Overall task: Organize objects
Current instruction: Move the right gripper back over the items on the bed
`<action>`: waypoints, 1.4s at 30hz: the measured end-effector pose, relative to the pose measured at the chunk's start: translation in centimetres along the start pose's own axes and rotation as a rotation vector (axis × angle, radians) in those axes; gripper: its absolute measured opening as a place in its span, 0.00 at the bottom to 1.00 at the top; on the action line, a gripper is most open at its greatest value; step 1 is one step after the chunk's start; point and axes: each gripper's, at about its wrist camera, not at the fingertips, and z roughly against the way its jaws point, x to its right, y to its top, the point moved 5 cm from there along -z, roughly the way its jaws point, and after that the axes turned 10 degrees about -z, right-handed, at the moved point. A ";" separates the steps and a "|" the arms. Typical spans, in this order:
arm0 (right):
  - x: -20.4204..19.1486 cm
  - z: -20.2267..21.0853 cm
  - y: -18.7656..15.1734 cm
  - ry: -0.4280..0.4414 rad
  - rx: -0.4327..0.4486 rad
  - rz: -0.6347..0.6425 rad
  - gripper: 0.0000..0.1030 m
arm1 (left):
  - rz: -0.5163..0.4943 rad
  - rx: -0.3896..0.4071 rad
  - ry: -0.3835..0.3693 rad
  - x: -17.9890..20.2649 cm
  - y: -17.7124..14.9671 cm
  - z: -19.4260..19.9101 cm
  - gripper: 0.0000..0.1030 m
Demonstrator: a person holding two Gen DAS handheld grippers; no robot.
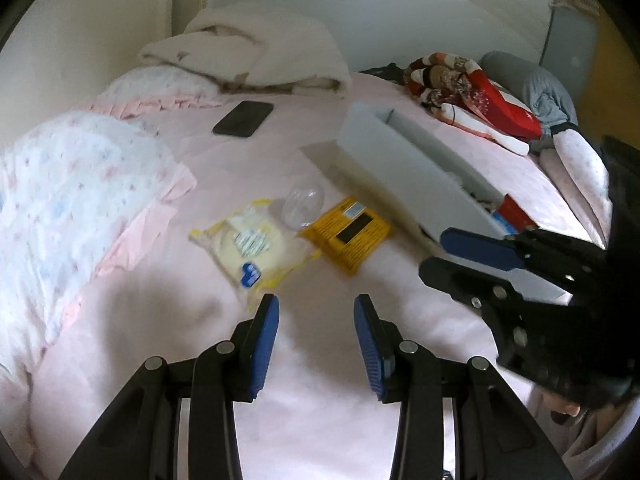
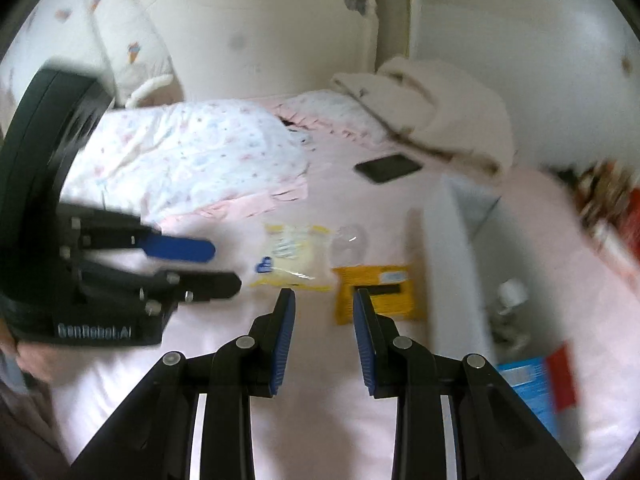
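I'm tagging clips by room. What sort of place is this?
Most likely a bedroom: items lie on a pink bedsheet, with a floral-print ruffled pillow and a folded cream blanket beside the wall.

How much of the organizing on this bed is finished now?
Done: some items lie inside the white box. In hand: nothing; left gripper and right gripper are both empty. Remaining: the packet, clear cup, yellow box and phone lie loose on the sheet.
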 end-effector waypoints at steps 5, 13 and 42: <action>1.7 -4.3 -1.2 -0.012 -0.095 -0.126 0.28 | 0.074 -0.134 -0.051 -0.7 -1.5 -4.0 0.36; 3.4 -8.7 -3.2 -0.012 -0.252 -0.230 0.41 | -0.013 -0.168 0.011 0.1 -2.5 -7.5 0.37; 3.9 -10.7 -5.2 -0.201 -0.132 -0.118 0.55 | 0.042 -0.049 0.181 -0.9 -5.1 -9.2 0.49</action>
